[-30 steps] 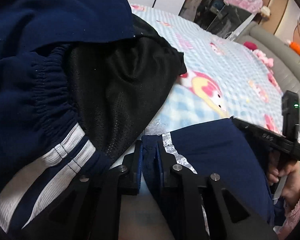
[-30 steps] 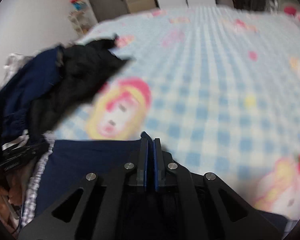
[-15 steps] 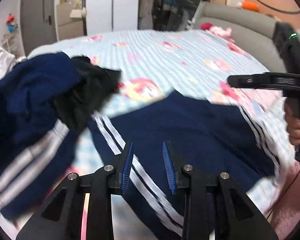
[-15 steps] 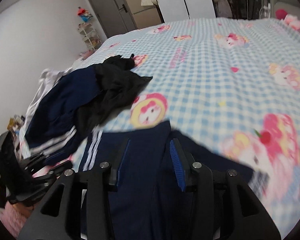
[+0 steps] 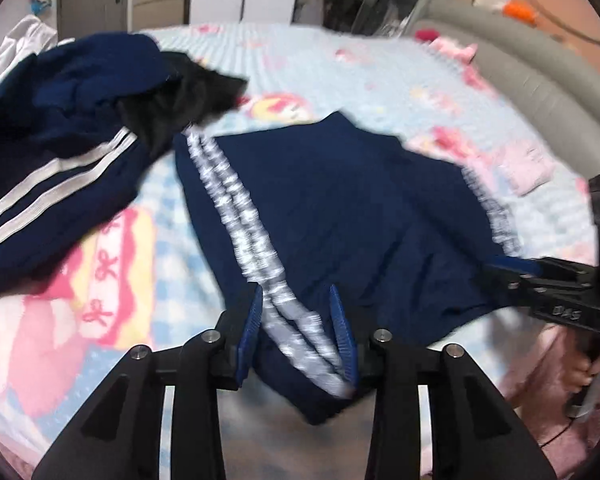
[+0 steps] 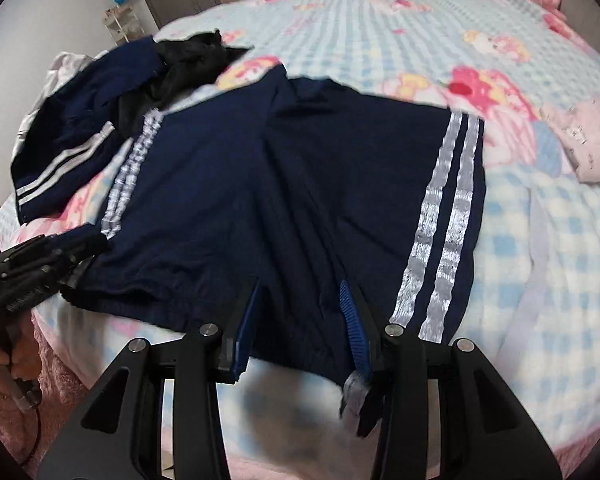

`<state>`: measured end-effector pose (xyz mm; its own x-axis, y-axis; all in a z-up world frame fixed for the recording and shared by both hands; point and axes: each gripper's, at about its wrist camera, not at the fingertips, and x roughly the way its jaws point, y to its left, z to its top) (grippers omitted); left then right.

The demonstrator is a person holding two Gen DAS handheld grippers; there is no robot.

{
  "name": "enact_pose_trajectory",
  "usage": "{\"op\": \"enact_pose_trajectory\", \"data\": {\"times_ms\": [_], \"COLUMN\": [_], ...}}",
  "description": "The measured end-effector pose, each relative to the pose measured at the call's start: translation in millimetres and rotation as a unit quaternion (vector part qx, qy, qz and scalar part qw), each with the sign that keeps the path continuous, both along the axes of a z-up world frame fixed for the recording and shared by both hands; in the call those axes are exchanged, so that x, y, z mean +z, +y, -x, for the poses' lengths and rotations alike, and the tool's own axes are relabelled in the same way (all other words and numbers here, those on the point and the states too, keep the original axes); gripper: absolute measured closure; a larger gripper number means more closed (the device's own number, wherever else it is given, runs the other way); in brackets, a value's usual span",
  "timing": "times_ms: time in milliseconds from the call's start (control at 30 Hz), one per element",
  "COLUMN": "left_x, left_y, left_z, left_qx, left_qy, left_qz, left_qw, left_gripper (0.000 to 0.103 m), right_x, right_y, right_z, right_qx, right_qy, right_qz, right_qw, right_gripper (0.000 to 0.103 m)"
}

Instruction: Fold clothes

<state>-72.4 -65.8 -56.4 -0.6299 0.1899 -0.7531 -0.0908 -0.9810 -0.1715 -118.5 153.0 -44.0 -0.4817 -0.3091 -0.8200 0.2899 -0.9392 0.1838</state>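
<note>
Navy shorts (image 5: 360,208) with white side stripes lie spread flat on the bed, waistband toward me. My left gripper (image 5: 296,316) hovers over the left striped edge. Its jaws are opening, the stripe lies loose between them, and the pads do not press it. My right gripper (image 6: 300,312) stands open over the waistband of the shorts (image 6: 280,184), left of the right stripes. A fold of cloth hangs by its right finger. Each gripper shows in the other's view: the right gripper (image 5: 504,264) at the shorts' right corner, the left gripper (image 6: 80,244) at the left corner.
A heap of navy striped clothing (image 5: 60,128) and a black mesh garment (image 5: 184,100) lies at the far left. A small folded pink piece (image 6: 588,140) rests at the right. The checked cartoon sheet (image 6: 420,20) covers the bed; a grey padded frame (image 5: 520,60) borders it.
Both grippers were shut on navy cloth a second ago. They have let go, opened and drawn back toward the near edge, and the shorts now lie spread out flat.
</note>
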Motion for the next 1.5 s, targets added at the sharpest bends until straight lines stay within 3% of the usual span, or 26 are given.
{"op": "enact_pose_trajectory", "data": {"times_ms": [167, 300, 367, 467, 600, 733, 800, 933, 1033, 1167, 1233, 1367, 1500], "left_x": [-28.2, -17.0, -16.3, -15.2, -30.5, -7.6, -4.5, -22.6, -31.1, -11.2, -4.3, 2.0, -13.7], "left_y": [15.6, 4.6, 10.2, 18.5, 20.5, 16.4, 24.8, 51.5, 41.0, 30.9, 40.8, 69.5, 91.4], "left_z": [0.7, -12.1, -12.7, -13.7, -12.1, -25.8, -27.8, -11.9, -11.9, -24.2, -20.2, -4.0, 15.8], "left_qx": [-0.002, 0.017, 0.011, 0.003, 0.013, 0.013, 0.005, -0.023, -0.010, -0.002, -0.010, -0.045, -0.052], "left_qy": [-0.048, -0.025, -0.023, -0.021, -0.054, 0.002, 0.012, -0.028, -0.052, -0.019, -0.011, -0.004, -0.039], "left_qz": [0.069, 0.027, 0.022, 0.015, 0.022, -0.013, -0.018, 0.027, 0.008, -0.037, -0.030, -0.011, 0.025], "left_qw": [0.9965, 0.9992, 0.9994, 0.9997, 0.9982, 0.9998, 0.9998, 0.9990, 0.9986, 0.9991, 0.9994, 0.9989, 0.9976], "left_gripper": [0.060, 0.061, 0.061, 0.061, 0.060, 0.060, 0.060, 0.060, 0.059, 0.059, 0.059, 0.059, 0.059], "right_x": [-4.0, -6.4, 2.3, 0.2, -14.3, 9.6, 18.0, -2.0, -11.9, 18.4, 24.3, 2.1, -12.5], "right_y": [-7.9, -0.8, 5.1, 1.8, -6.1, 10.1, 18.4, 20.2, 18.5, 41.3, 47.8, 52.6, 53.8], "right_z": [-8.5, -18.9, -23.8, -22.9, -24.1, -31.8, -31.8, -24.6, -24.8, -30.9, -26.8, -18.0, -18.0], "right_qx": [0.010, 0.010, 0.007, 0.006, 0.015, 0.008, -0.007, -0.014, -0.003, -0.016, -0.032, -0.046, -0.037], "right_qy": [0.008, 0.011, 0.029, 0.022, 0.006, 0.034, 0.049, 0.019, 0.010, 0.045, 0.050, 0.016, 0.015], "right_qz": [-0.029, -0.023, 0.000, 0.004, -0.029, 0.027, 0.027, -0.007, -0.018, 0.060, 0.056, 0.023, 0.021], "right_qw": [1.000, 1.000, 1.000, 1.000, 0.999, 0.999, 0.998, 1.000, 1.000, 0.997, 0.997, 0.999, 0.999], "right_gripper": [0.062, 0.062, 0.062, 0.062, 0.062, 0.062, 0.062, 0.062, 0.062, 0.062, 0.061, 0.061, 0.061]}}
